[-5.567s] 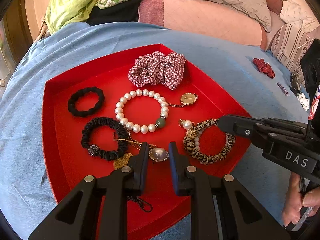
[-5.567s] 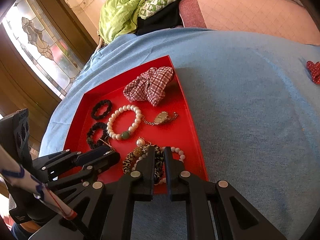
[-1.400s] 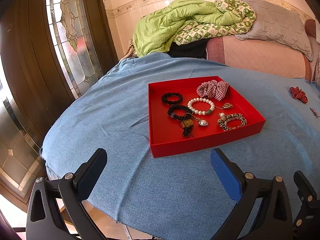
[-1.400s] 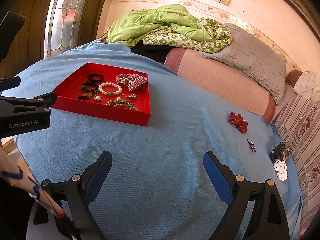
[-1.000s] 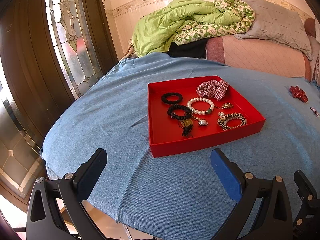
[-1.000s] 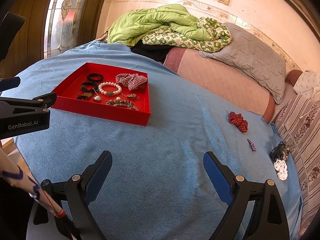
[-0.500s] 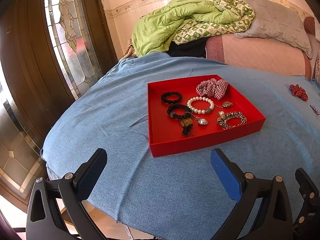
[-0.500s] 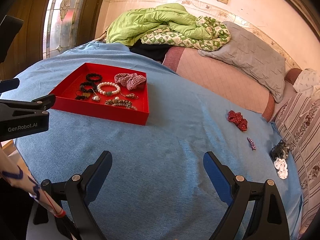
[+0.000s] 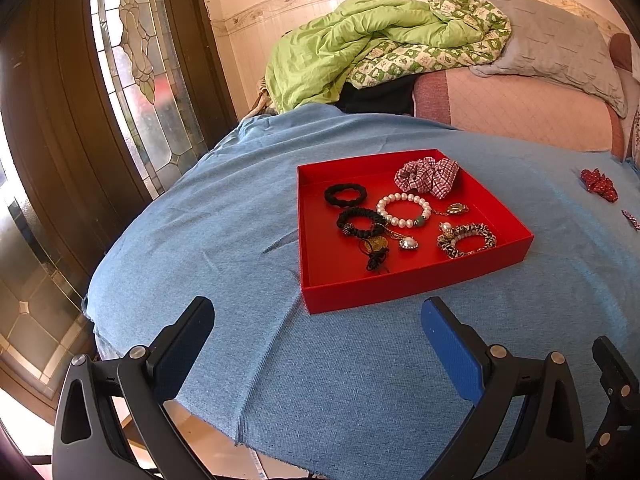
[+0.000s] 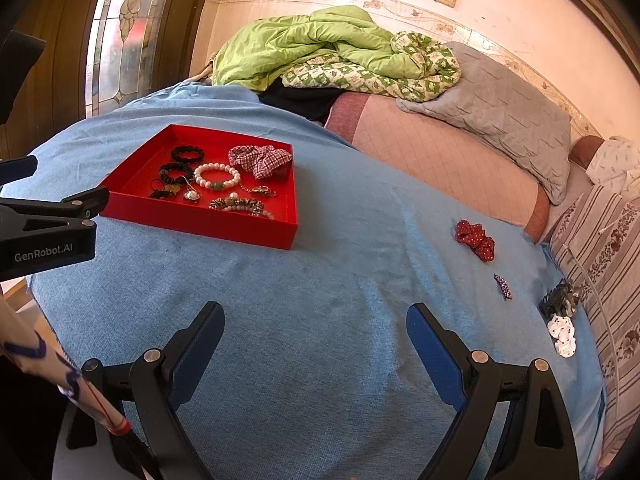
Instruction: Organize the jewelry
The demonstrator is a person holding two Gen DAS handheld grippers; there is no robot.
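Both grippers hang over the near edge of the blue cloth (image 10: 320, 280), well back from everything. Left gripper (image 9: 316, 328) — jaws spread wide, nothing between them. Right gripper (image 10: 316, 332) the same, fingers apart and empty.

Red tray (image 9: 516, 246) sits toward the window side of the bed, already holding a plaid scrunchie (image 9: 426, 174), a pearl bracelet (image 9: 404, 210), two black hair ties (image 9: 344, 194), a leopard-print band (image 9: 466, 240) and some small pendants tangled by the nearer tie.

Still loose on the cloth, well apart from the tray on the right-hand side: a red polka-dot scrunchie (image 10: 476, 240), a small patterned clip (image 10: 503, 286), a dark bundle (image 10: 558, 300) and a white dotted piece (image 10: 562, 336) just beside it.

Judgement: the step in hand is fetching a stray, and the red scrunchie is nearest the tray, within the right gripper's side. Best come down from above with the jaws kept wide, pinch one bunched fold rather than the whole ring, and lift clear of the cloth so the weave does not drag — then set it in the bare near strip of the tray, away from the pendant tangle
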